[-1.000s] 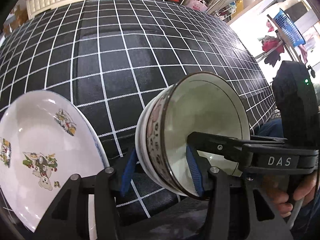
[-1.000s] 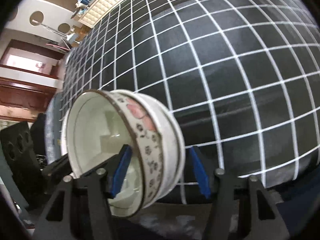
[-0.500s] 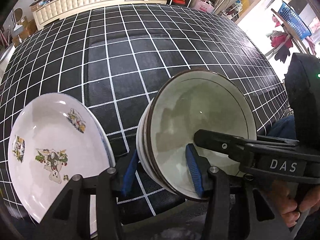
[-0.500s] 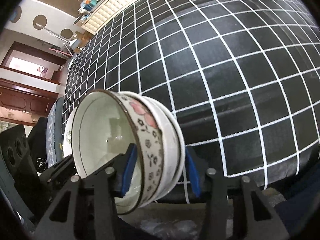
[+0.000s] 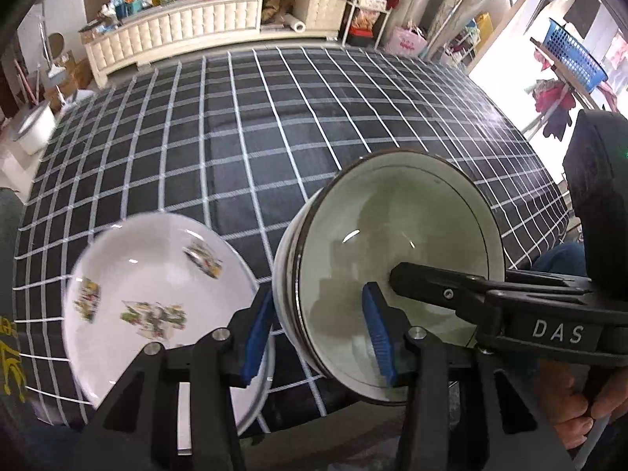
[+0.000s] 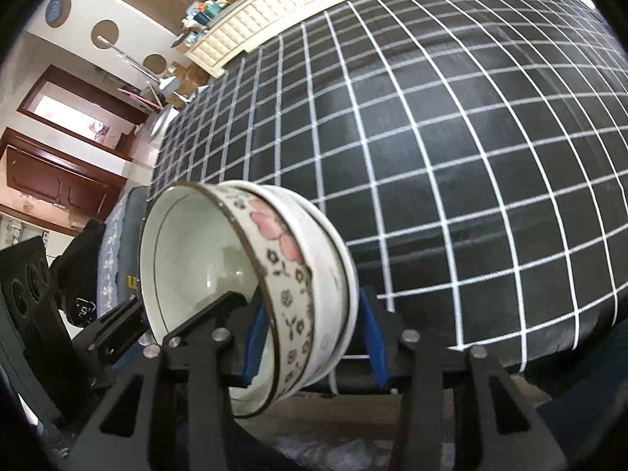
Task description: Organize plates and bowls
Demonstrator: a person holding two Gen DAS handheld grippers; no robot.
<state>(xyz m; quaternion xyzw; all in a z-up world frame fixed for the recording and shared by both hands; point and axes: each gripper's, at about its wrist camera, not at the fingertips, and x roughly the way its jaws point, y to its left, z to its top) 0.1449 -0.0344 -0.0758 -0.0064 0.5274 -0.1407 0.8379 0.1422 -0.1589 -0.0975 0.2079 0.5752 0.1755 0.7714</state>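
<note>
So basically a stack of bowls (image 5: 396, 274) is being held up on its side by both grippers at once, lifted off the bench (image 5: 274, 137), which is covered in a black cloth with a white grid. The left gripper (image 5: 318, 333) is clamped across the lower rim, one blue pad (image 5: 257, 333) pressed on the outside wall and the other inside the top bowl, so the fingers are pinching the stack. The right gripper (image 6: 312, 335) is doing the same thing from the other side, its blue pads (image 6: 373, 337) squeezed on either side of the walls; in the left wrist view it's seen coming in from the right with "DAS" printed on it and one finger reaching into the bowl, and a hand (image 5: 581, 412) is wrapped on its handle. From the right wrist view the stack (image 6: 251, 286) looks like at least two nested bowls, the inner one with pink flowers and a dark leafy band outside and a thin dark line round the rim, inside plain white. Just left of the stack a white plate (image 5: 153, 298) with little colourful prints is seen at the bench's near edge, tilted-looking and a bit blurred, so whether it's lying flat can't be told. A cream cabinet (image 5: 204, 31) piled with clutter is seen behind the bench.
</note>
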